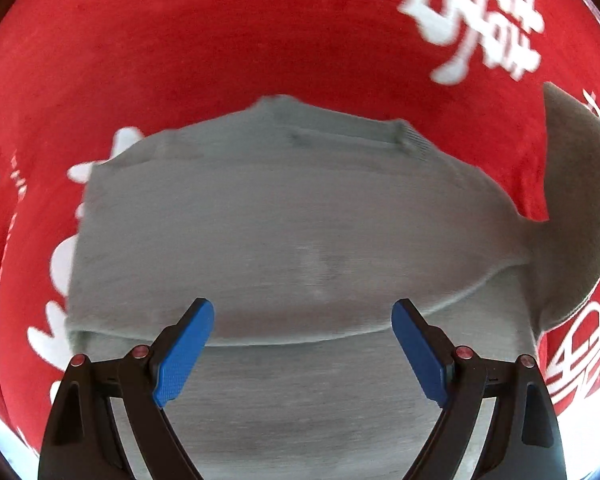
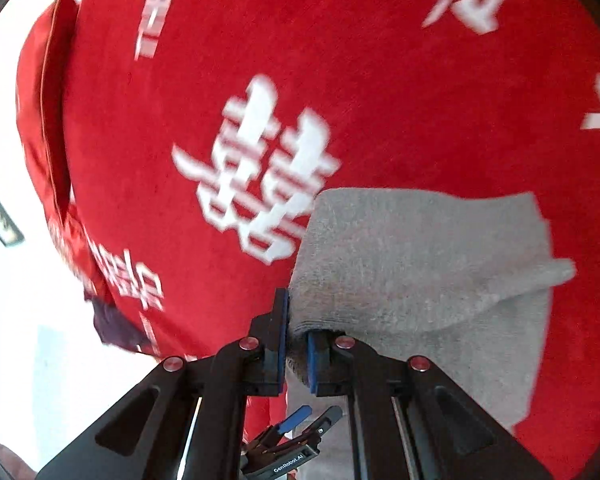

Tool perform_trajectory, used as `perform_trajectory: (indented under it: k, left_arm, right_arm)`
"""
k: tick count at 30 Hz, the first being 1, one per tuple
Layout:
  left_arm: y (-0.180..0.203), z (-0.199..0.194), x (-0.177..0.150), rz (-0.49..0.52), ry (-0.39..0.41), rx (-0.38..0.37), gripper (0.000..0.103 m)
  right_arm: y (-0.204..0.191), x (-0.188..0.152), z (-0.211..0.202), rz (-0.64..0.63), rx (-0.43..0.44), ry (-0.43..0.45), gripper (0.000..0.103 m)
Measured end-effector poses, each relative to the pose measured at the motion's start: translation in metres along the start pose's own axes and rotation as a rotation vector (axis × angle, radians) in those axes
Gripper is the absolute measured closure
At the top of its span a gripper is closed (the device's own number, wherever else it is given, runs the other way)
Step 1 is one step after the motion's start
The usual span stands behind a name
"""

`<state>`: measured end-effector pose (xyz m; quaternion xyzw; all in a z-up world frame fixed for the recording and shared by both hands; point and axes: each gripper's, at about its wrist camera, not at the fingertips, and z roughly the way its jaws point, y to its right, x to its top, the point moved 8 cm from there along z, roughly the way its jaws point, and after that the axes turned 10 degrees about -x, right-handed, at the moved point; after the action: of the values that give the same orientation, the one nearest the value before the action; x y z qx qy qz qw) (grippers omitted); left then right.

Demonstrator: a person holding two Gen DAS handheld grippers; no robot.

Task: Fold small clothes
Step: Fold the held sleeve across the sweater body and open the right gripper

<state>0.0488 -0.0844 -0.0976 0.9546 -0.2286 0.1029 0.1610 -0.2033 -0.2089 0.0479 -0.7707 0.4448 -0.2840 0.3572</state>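
A small grey knit sweater point(image 1: 284, 224) lies on a red cloth, collar at the far side, its near part folded over itself. My left gripper point(image 1: 302, 320) is open and empty, hovering just above the sweater's near fold. One sleeve point(image 1: 576, 216) is lifted up at the right. My right gripper point(image 2: 297, 336) is shut on that grey sleeve point(image 2: 412, 264), pinching its edge between the blue pads and holding it above the cloth. The left gripper also shows below in the right wrist view point(image 2: 296, 428).
A red cloth point(image 1: 220, 40) with white characters covers the table. In the right wrist view its edge point(image 2: 44, 120) hangs at the left, with a bright white floor beyond. A dark cloth scrap point(image 2: 112, 324) shows at that edge.
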Motion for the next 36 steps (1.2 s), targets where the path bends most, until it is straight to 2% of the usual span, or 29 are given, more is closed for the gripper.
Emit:
perform_trajectory:
  k: [4, 8, 12, 16, 18, 19, 22, 25, 27, 28, 29, 30, 32, 36]
  left_arm:
    - [-0.033, -0.009, 0.001, -0.042, 0.016, 0.013, 0.012]
    - [-0.062, -0.016, 0.001, -0.067, 0.03, 0.029, 0.012]
    - [-0.09, -0.017, -0.003, -0.097, 0.03, 0.045, 0.012]
    - [-0.103, -0.008, -0.007, -0.113, 0.011, 0.055, 0.012]
    - [-0.109, -0.003, -0.012, -0.107, -0.009, 0.051, 0.012]
    - [-0.11, 0.0, -0.014, -0.096, -0.019, 0.052, 0.012]
    - [-0.109, 0.006, -0.012, -0.063, -0.022, 0.06, 0.012]
    - [-0.105, 0.005, -0.012, -0.074, -0.018, 0.047, 0.012]
    - [-0.106, 0.001, -0.011, -0.086, -0.01, 0.029, 0.012]
    - [-0.107, -0.001, -0.011, -0.089, -0.007, 0.024, 0.012]
    - [-0.108, -0.003, -0.012, -0.092, -0.002, 0.017, 0.012]
    - [-0.109, -0.006, -0.012, -0.092, 0.001, 0.013, 0.012]
    - [-0.112, -0.013, -0.011, -0.09, 0.01, 0.002, 0.012]
    - [-0.117, -0.029, -0.016, -0.096, 0.032, -0.019, 0.012]
  right_arm:
    - [-0.033, -0.028, 0.044, -0.123, -0.034, -0.088, 0.094]
    - [-0.051, -0.063, 0.088, -0.264, -0.108, -0.182, 0.094]
    - [-0.046, -0.103, 0.128, -0.417, -0.238, -0.289, 0.092]
    - [-0.015, -0.14, 0.157, -0.503, -0.415, -0.415, 0.087]
    - [-0.001, -0.146, 0.158, -0.482, -0.462, -0.432, 0.059]
    - [0.002, -0.145, 0.155, -0.45, -0.449, -0.417, 0.055]
    - [0.011, -0.131, 0.14, -0.311, -0.423, -0.347, 0.053]
    - [0.031, -0.106, 0.122, -0.104, -0.402, -0.236, 0.053]
    - [0.043, -0.092, 0.117, 0.04, -0.383, -0.186, 0.055]
    - [0.048, -0.086, 0.115, 0.113, -0.361, -0.162, 0.068]
    - [0.05, -0.082, 0.113, 0.147, -0.356, -0.149, 0.092]
    - [0.048, -0.079, 0.113, 0.141, -0.358, -0.132, 0.096]
    - [0.023, -0.077, 0.119, 0.015, -0.365, -0.123, 0.096]
    - [-0.051, -0.105, 0.152, -0.361, -0.33, -0.208, 0.096]
